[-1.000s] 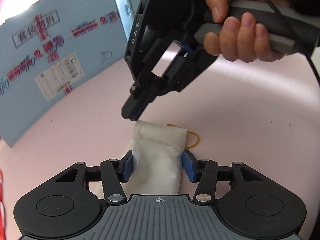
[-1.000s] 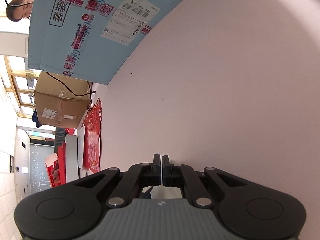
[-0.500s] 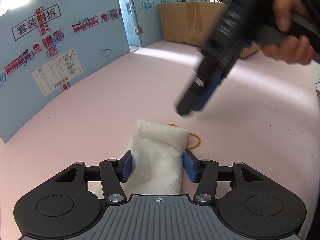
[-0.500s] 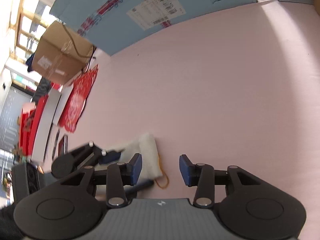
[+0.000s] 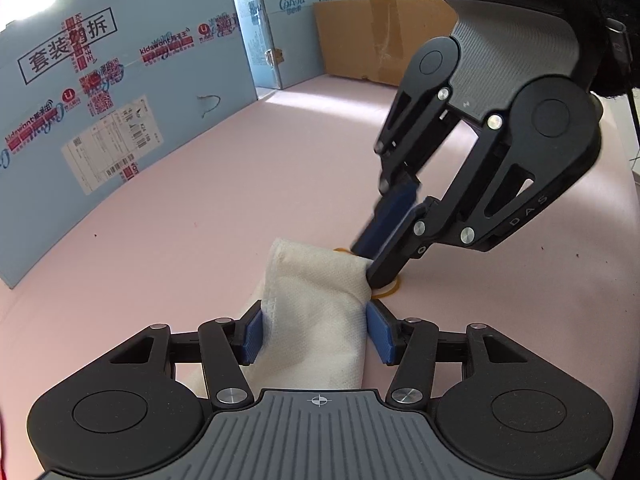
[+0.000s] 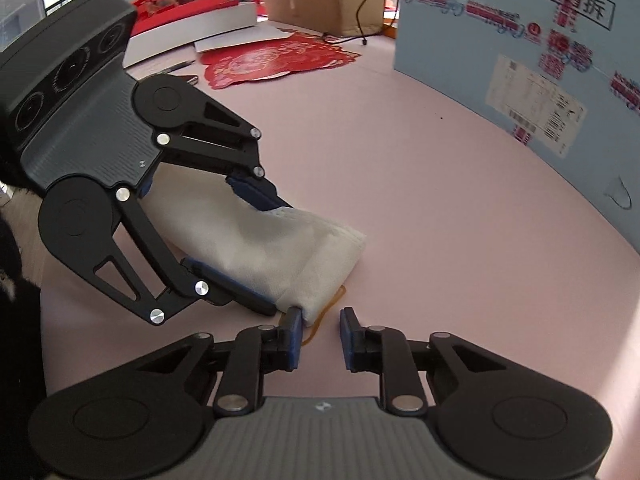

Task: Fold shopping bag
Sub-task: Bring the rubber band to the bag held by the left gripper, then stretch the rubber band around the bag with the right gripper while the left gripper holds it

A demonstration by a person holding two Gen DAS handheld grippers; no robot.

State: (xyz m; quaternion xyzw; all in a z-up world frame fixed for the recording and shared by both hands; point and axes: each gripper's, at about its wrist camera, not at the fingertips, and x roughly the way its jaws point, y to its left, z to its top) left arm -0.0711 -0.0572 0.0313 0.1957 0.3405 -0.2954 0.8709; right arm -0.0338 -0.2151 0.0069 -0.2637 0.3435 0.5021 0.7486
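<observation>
The shopping bag (image 5: 320, 312) already looks rolled into a compact white bundle, lying on the pink bench (image 5: 240, 184) with its near part pinched between the blue fingers (image 5: 252, 334) of the left gripper (image 5: 316, 334), which grasp it from both sides. The right gripper (image 6: 320, 334) has its fingers parted, tips at the bundle's free corner, straddling the yellow rubber band (image 6: 320, 318) that lies just beside and partly under the bag. Folding seems mostly done; what probably remains is picking up the band and securing the bundle.
</observation>
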